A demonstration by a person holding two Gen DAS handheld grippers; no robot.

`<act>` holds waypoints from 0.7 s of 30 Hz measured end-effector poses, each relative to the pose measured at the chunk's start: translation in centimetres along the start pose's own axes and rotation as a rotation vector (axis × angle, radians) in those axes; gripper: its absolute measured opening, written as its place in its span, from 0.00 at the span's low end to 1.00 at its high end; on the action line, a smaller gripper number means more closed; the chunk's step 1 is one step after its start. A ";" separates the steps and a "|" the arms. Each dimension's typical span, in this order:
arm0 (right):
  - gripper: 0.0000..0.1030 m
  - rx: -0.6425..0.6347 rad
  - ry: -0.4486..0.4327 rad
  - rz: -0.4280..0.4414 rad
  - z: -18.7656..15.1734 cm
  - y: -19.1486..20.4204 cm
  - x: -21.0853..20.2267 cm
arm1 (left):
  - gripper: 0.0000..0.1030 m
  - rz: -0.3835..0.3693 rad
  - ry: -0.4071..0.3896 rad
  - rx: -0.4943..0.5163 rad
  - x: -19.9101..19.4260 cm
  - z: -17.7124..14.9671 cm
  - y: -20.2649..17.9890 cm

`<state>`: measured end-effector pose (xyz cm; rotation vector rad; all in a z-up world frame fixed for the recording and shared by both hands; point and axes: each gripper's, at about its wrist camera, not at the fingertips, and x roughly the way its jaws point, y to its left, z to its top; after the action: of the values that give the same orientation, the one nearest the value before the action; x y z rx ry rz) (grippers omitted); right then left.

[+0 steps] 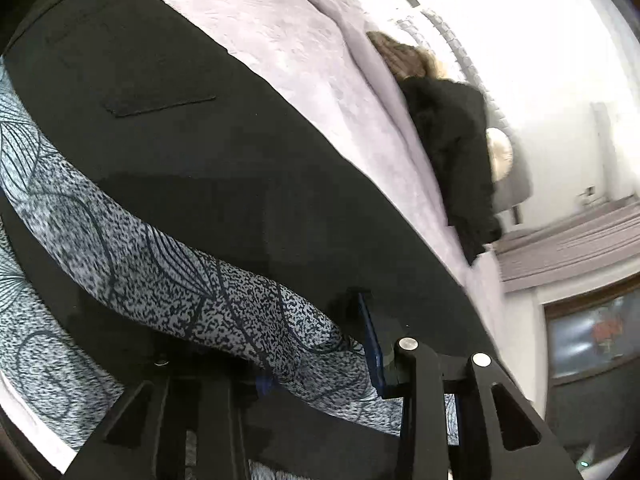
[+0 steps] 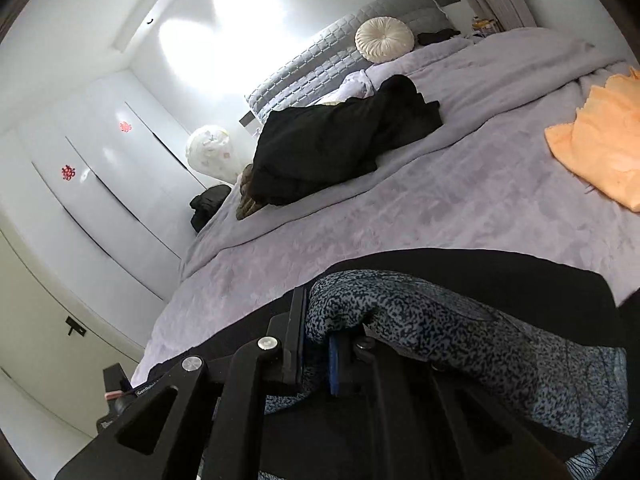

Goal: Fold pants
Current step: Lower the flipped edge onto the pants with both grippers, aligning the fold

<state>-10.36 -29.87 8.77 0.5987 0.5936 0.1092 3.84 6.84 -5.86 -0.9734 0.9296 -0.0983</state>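
The pants [image 1: 224, 184] are black with a speckled blue-grey patterned inner lining [image 1: 192, 280]. They lie on a lilac bed cover [image 1: 288, 40]. My left gripper [image 1: 320, 364] is shut on a fold of the patterned fabric, close to the camera. In the right wrist view the same pants [image 2: 480, 272] show at the bottom, black on the outside, patterned [image 2: 460, 328] inside. My right gripper [image 2: 318, 344] is shut on a bunched edge of the patterned fabric.
A heap of dark clothes [image 2: 340, 140] lies further up the bed [image 2: 440, 208], also in the left wrist view [image 1: 448, 148]. An orange cloth [image 2: 600, 148] lies at right. A round cream cushion [image 2: 384, 40] leans on the grey headboard [image 2: 320, 60]. White wardrobe doors [image 2: 100, 184] stand left.
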 end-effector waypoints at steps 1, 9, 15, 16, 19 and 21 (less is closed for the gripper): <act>0.09 -0.003 -0.001 0.002 0.1 0.1 -0.1 | 0.36 -0.014 -0.009 -0.008 -0.7 0.0 0.5; 0.09 -0.119 -0.002 -0.017 -0.7 3.0 -2.9 | 0.22 0.032 -0.021 0.106 -5.7 0.3 -0.9; 0.09 -0.288 0.044 -0.062 -4.3 5.0 -6.1 | 0.22 0.135 -0.025 0.283 -9.2 -0.7 -1.5; 0.09 -0.301 0.077 -0.087 -5.3 4.5 -5.7 | 0.22 0.174 0.008 0.282 -8.3 -1.2 -0.5; 0.09 -0.278 0.219 -0.154 -8.7 1.7 -3.1 | 0.22 0.253 0.111 0.240 -4.7 -2.1 3.2; 0.09 -0.266 0.278 -0.187 -10.8 0.3 -2.0 | 0.22 0.198 0.096 0.211 -4.5 -2.0 4.6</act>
<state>-17.98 -24.73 2.77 0.2687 0.8858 0.0946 -1.86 10.25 -6.91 -0.6832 1.0758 -0.0744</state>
